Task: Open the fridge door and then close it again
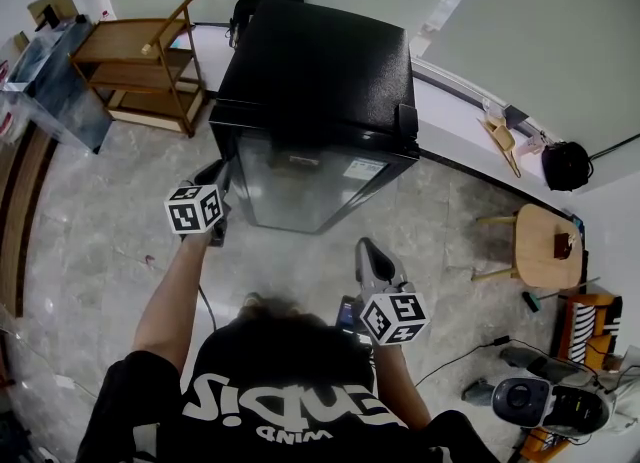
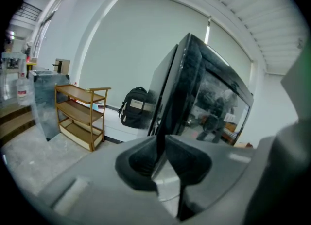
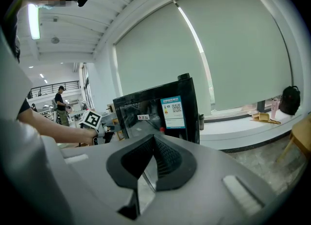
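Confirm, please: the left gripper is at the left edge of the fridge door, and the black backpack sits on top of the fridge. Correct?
One thing is wrong: the black backpack stands behind the fridge, not on top of it; the left gripper view shows this. The left gripper is indeed at the left edge of the fridge door.

A small black fridge (image 1: 310,61) stands upright on the pale stone floor (image 1: 100,221), its back near the low white window ledge (image 1: 450,121). Its top is flat and matt black with a finely textured finish. The door (image 1: 305,186) is a glass pane in a thick black frame that mirrors the room, and it has a white-and-blue energy label (image 3: 172,112) in an upper corner. It lies against the cabinet or very nearly so. I can't tell whether a crack is open.
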Tool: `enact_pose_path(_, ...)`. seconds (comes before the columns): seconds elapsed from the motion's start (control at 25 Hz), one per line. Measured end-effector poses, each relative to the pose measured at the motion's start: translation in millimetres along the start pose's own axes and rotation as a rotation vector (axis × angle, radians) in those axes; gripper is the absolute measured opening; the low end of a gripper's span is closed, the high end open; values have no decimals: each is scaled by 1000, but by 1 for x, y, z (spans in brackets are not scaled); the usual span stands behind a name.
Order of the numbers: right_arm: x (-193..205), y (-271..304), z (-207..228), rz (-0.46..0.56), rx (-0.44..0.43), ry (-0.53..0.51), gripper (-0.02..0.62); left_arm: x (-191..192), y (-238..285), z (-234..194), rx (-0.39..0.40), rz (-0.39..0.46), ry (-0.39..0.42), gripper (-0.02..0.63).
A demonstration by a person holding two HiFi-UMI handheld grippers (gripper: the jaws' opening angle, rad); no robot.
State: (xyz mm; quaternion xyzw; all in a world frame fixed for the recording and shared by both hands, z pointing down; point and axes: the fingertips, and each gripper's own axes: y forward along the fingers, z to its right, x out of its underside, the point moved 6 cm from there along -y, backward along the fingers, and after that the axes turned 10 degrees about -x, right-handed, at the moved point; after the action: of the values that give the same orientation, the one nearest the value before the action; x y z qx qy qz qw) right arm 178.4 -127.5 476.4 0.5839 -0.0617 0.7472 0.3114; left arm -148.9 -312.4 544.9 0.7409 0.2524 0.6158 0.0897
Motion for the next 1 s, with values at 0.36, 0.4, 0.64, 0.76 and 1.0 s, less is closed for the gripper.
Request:
enact_pose_path(0.36, 3, -11, -3, 19, -5, 3, 0, 7, -50, 24, 44, 50, -15, 8)
enact_pose_path(0.4, 3, -12, -4, 21, -9, 2, 0, 8, -58, 27, 52, 53, -17, 5)
enact_pose_path(0.64, 3, -11, -18, 26, -43, -10, 0, 12, -107, 46, 108, 70, 19, 2)
enact_pose_path(0.76, 4, -9, -26, 27, -65, -15, 0, 14, -130, 54, 129, 89, 36, 2)
enact_pose_path(1.0, 6, -5, -40, 28, -99, -31, 0, 16, -164, 65, 144, 130, 48, 2)
